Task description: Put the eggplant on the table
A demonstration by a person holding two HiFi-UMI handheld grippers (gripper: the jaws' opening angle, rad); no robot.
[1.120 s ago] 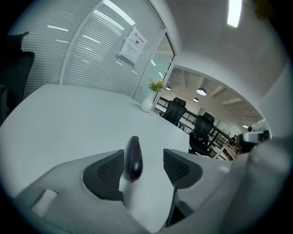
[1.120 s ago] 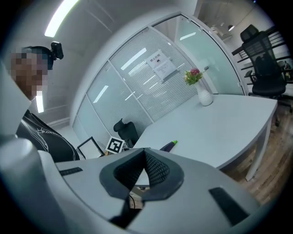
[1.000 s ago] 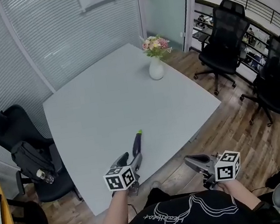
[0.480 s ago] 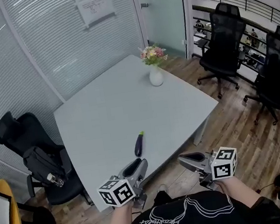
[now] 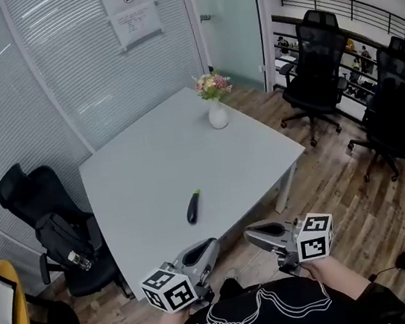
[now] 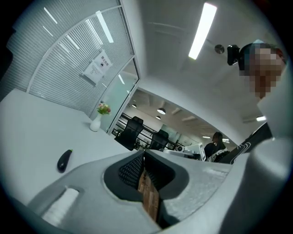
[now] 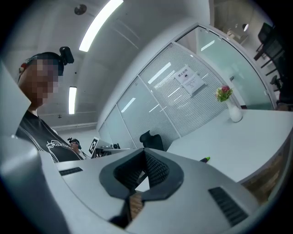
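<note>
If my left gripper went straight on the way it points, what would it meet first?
Likely nothing close: the left gripper, jaws just closed empty, points right of the eggplant, across the table corner toward the black chairs. Depth unclear.

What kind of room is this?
Probably an office meeting room. There is a large white table with a flower vase on it, black swivel office chairs nearby, and a glass partition with blinds and a posted notice.
</note>
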